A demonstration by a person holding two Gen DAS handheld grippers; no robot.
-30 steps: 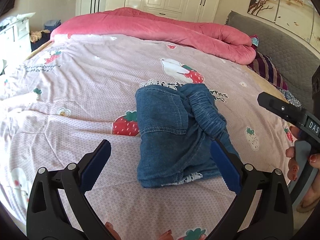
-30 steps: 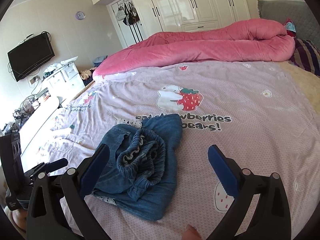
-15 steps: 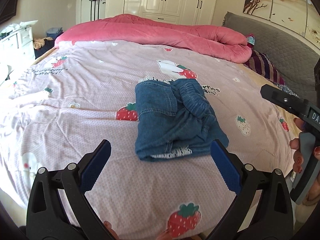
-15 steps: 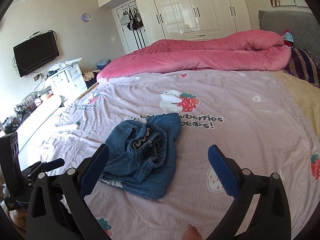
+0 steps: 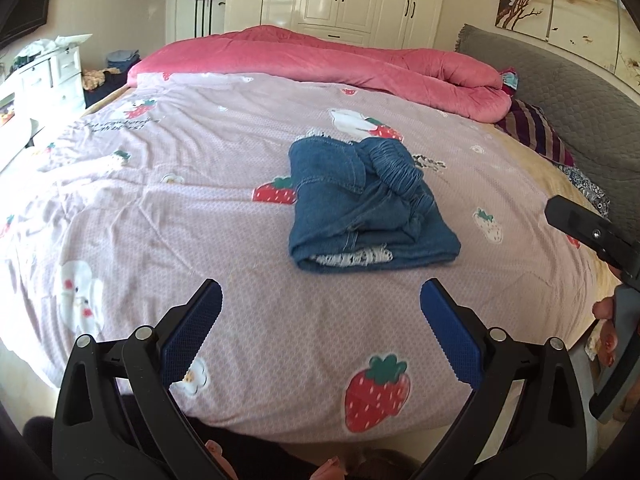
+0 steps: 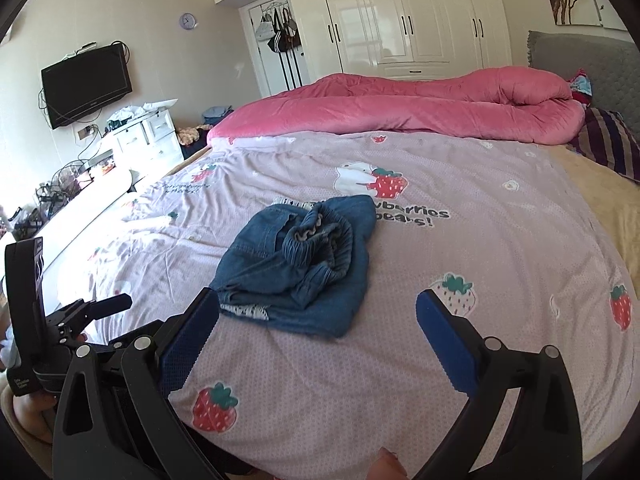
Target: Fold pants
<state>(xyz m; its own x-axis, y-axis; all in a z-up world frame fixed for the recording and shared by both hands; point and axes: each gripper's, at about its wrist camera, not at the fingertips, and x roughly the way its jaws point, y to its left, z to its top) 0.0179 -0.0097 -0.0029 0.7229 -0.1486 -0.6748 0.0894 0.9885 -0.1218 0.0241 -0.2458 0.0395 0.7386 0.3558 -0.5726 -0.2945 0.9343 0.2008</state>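
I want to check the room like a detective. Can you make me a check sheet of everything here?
Surface: bed sheet, pink with strawberries, a bit wrinkled.
Job's things: jeans folded in a bundle mid-bed, waistband bunched on top.
Clutter: pink quilt heaped at the far side; striped pillow.
Tongs: left tongs open, empty, short of the jeans; right tongs open, empty.
Cables: wires below the TV.
Surroundings: wardrobe, dresser, clock.
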